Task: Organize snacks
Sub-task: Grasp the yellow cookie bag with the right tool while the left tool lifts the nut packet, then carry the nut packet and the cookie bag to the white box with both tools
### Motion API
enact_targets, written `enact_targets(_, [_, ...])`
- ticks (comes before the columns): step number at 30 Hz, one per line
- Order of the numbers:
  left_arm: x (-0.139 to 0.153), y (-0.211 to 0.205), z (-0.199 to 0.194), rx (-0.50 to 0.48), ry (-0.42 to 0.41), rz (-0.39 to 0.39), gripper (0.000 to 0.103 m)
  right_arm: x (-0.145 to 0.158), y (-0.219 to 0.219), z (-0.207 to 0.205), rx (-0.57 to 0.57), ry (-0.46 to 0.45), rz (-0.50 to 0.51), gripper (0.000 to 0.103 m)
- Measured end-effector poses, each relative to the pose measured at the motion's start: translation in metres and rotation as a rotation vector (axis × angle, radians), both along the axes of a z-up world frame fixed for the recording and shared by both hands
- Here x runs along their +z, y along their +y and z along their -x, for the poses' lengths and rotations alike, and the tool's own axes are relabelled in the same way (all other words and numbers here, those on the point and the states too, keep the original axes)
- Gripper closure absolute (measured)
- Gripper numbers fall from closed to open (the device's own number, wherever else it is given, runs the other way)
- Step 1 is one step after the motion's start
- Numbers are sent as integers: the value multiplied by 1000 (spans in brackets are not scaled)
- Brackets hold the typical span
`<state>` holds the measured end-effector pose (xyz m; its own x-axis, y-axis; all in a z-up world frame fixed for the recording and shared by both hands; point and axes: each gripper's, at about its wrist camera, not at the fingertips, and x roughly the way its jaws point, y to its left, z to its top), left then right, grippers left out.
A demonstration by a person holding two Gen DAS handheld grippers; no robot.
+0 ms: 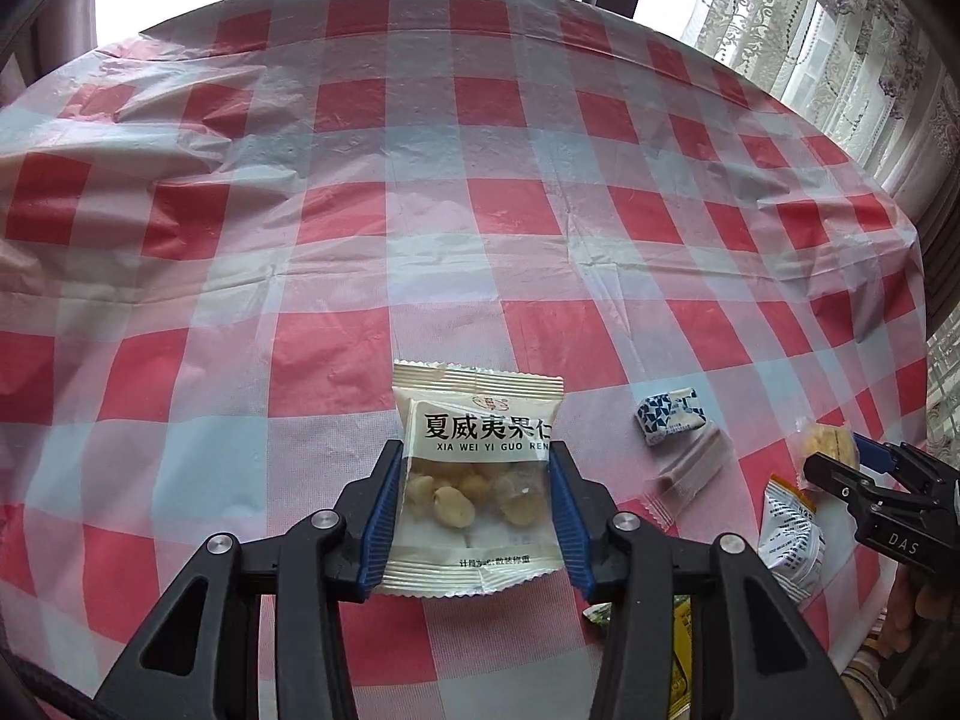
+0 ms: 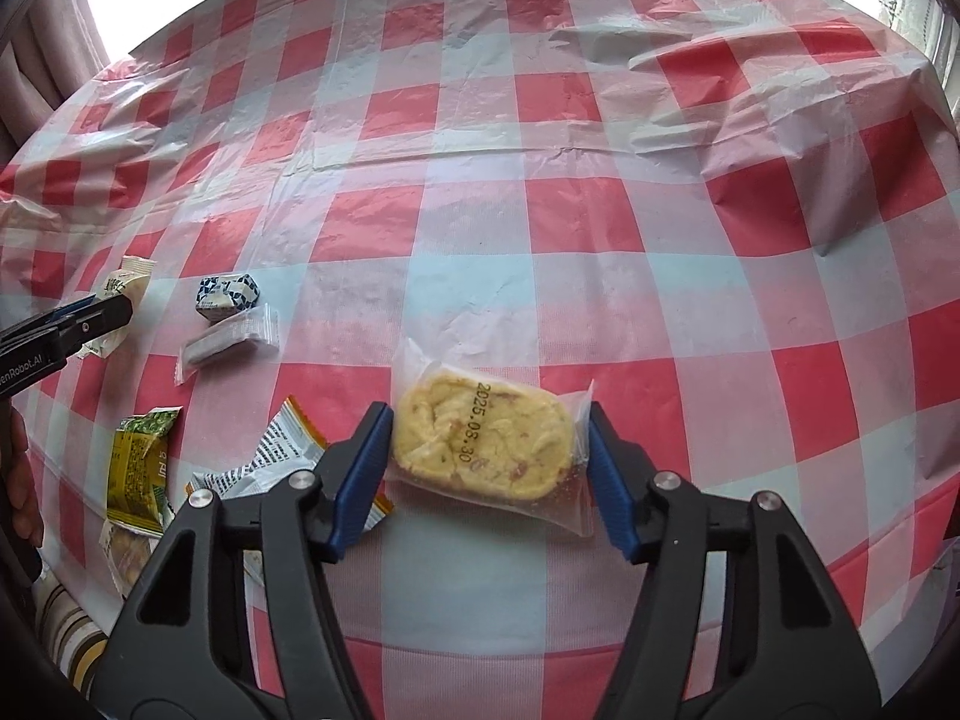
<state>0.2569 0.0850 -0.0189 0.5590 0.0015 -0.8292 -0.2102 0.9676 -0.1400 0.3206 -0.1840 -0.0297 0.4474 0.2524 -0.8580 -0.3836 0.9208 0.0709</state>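
My left gripper (image 1: 476, 450) is shut on a white macadamia nut packet (image 1: 474, 420), its blue pads pressing the packet's two sides a little above the red-checked tablecloth (image 1: 420, 210). In the right wrist view that gripper (image 2: 114, 309) shows at the far left with the packet (image 2: 129, 282). My right gripper (image 2: 487, 414) straddles a yellow cake in a clear wrapper (image 2: 480, 444) lying on the tablecloth (image 2: 540, 180). Its pads stand at the wrapper's edges and the wrapper is not squeezed. The left wrist view catches this gripper (image 1: 840, 468) at the right edge by the cake (image 1: 825, 441).
Loose snacks lie between the grippers: a blue-white candy (image 2: 228, 297), a grey stick packet (image 2: 231, 339), a white-orange packet (image 2: 282, 450), a green-yellow packet (image 2: 141, 462). A hand (image 2: 21, 480) shows at the left. Lace curtains (image 1: 810, 30) hang beyond the table's far right edge.
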Motion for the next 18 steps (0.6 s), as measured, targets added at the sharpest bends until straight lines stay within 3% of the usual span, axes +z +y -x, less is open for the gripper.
enact_targets(12, [28,-23,48,7,-50,3,56,20,-37,27,-37,-25,-22,37])
enact_targets(18, [44,-54,65,-37,-79,18,56,29,-63,45,-58,-37,-31,37])
